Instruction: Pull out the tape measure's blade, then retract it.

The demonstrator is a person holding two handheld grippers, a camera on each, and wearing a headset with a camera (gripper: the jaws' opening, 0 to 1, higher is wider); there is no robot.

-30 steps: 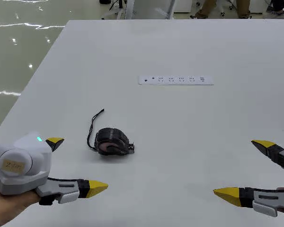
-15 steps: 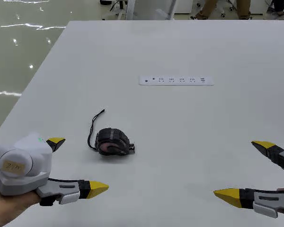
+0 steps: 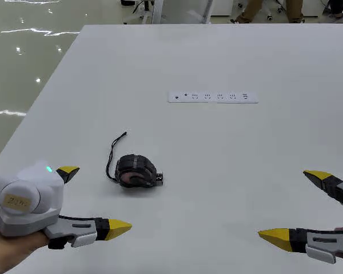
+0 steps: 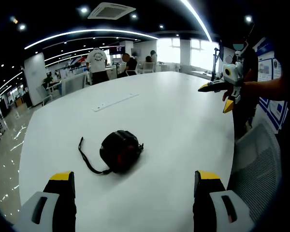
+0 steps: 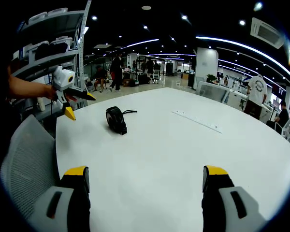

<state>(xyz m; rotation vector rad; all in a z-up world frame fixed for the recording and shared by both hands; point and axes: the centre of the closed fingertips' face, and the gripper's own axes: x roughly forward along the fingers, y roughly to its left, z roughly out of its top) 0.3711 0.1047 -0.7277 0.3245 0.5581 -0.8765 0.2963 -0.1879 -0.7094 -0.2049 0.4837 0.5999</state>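
Note:
A black tape measure (image 3: 136,170) with a reddish side face and a black wrist strap lies on the white table (image 3: 217,51), blade fully inside. It sits ahead of my left gripper (image 4: 133,180) as the dark tape measure (image 4: 121,150). My left gripper (image 3: 97,197) hovers open at the lower left, a short way in front of the tape measure, nothing between its yellow fingertips. My right gripper (image 3: 297,202) is open at the lower right, far from the tape measure (image 5: 116,119). The left gripper (image 5: 72,99) comes into the right gripper view.
A white power strip (image 3: 212,97) lies flat on the table beyond the tape measure. The table's left edge drops to a glossy floor (image 3: 23,51). A grey mesh chair (image 5: 24,164) stands at the near edge. People stand far off in the room.

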